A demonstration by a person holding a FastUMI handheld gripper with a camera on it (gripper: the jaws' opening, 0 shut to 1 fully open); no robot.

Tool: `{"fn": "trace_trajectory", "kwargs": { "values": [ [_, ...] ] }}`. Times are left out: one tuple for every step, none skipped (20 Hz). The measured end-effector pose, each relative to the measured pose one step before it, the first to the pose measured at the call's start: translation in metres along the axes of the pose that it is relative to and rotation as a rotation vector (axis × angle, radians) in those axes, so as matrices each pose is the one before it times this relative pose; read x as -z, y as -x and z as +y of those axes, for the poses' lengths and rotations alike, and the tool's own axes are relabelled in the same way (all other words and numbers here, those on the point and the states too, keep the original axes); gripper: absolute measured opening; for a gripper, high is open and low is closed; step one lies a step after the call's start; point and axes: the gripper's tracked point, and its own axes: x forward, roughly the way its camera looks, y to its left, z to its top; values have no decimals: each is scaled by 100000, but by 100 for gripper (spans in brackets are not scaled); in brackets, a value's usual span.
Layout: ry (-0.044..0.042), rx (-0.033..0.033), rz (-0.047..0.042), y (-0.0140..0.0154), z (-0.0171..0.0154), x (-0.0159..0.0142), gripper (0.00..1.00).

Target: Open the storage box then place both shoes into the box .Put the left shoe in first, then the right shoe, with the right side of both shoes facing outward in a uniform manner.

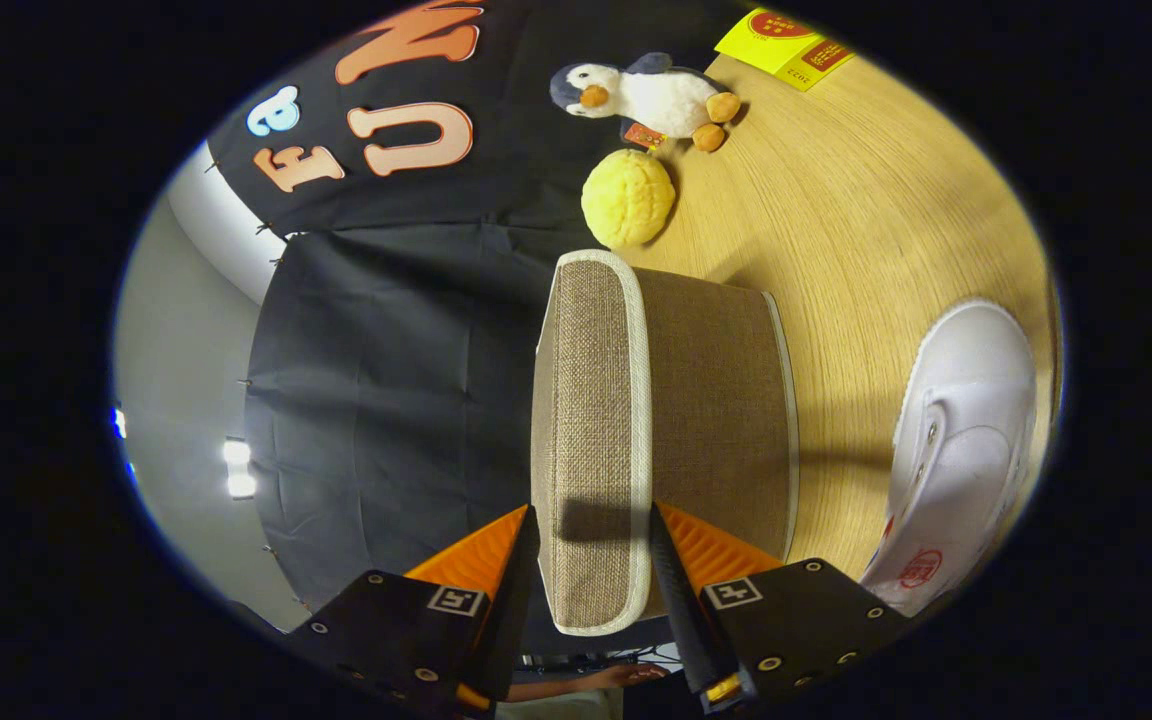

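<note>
The view is rolled sideways, so the wooden table [866, 230] runs up the right. On it stands the storage box [716, 400], brown woven fabric with white trim. Its lid [591, 400] lies against the box's top. My gripper [591, 530] is shut on the lid's near edge, one orange-backed finger [496, 555] on its outer face and the other finger [681, 570] on the box side. A white canvas shoe [956, 450] lies on the table beyond the box's base, toe pointing away from me. Whether the lid has lifted off the box, I cannot tell.
Beyond the box sit a yellow round plush bun [628, 198] and a penguin plush [651, 95]. A yellow card [786, 45] lies at the table's far end. A person's hand [596, 678] shows behind the fingers. The black cloth wall [386, 400] hangs beside the lid.
</note>
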Motion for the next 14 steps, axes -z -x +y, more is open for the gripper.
{"fn": "trace_trajectory", "kwargs": {
  "values": [
    [-194, -1404, -592, 427, 480, -335, 61],
    [-5, -1423, -995, 145, 434, 132, 59],
    [-693, -2265, -710, -61, 561, -276, 53],
    [-843, -1073, -990, 167, 328, -213, 51],
    [-442, -626, -480, -145, 198, -139, 48],
    [-642, -608, -98, -116, 350, 89, 47],
    [-708, -1320, -596, -122, 414, -148, 46],
    [-1152, -2259, -1156, -286, 697, -99, 44],
    [-444, -311, -615, -233, 356, -210, 39],
    [196, 774, 216, -253, 330, 112, 37],
    [1719, -348, -43, -154, 749, -92, 34],
    [2612, 3791, -1014, -461, -176, -254, 33],
    [2756, 7966, -276, -424, -1137, -40, 28],
    [1534, 7062, -1171, -252, -1278, -353, 24]
  ]
}}
